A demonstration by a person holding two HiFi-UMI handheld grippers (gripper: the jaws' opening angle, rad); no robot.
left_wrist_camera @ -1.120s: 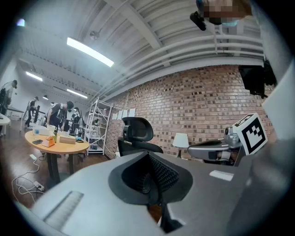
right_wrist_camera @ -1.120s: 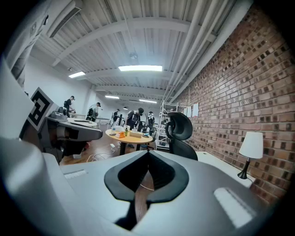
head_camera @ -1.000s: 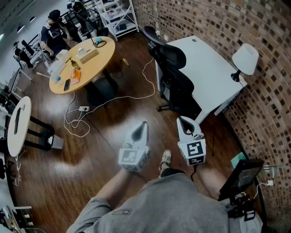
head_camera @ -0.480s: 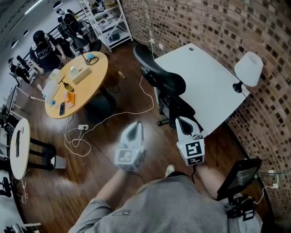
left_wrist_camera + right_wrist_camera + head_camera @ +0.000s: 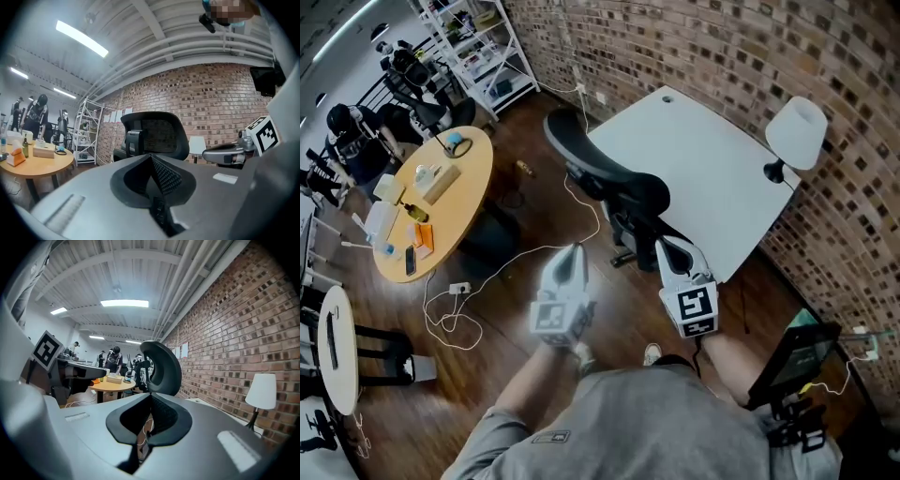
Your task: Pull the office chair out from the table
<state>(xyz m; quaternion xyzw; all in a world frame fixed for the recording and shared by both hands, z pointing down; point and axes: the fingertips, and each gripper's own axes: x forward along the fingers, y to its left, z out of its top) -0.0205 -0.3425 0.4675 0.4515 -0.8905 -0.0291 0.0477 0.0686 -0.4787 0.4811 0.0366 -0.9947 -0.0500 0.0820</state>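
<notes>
A black office chair [image 5: 619, 187] with a mesh back stands pushed against the white table [image 5: 703, 169] by the brick wall. Its backrest [image 5: 157, 136] fills the middle of the left gripper view and shows as a curved edge [image 5: 164, 369] in the right gripper view. My left gripper [image 5: 575, 249] is shut and empty, a short way in front of the chair. My right gripper [image 5: 664, 246] is also shut and empty, close to the chair's near side by the table's corner. Neither touches the chair.
A white lamp [image 5: 795, 136] stands on the table's right end. A round wooden table [image 5: 431, 211] with small items is at the left, with white cables [image 5: 487, 272] across the dark wood floor. People [image 5: 352, 141] and a shelf [image 5: 478, 56] are at the far back.
Both grippers and the person have moved forward towards the chair, which now lies closer under the view. The jaws stayed shut.
</notes>
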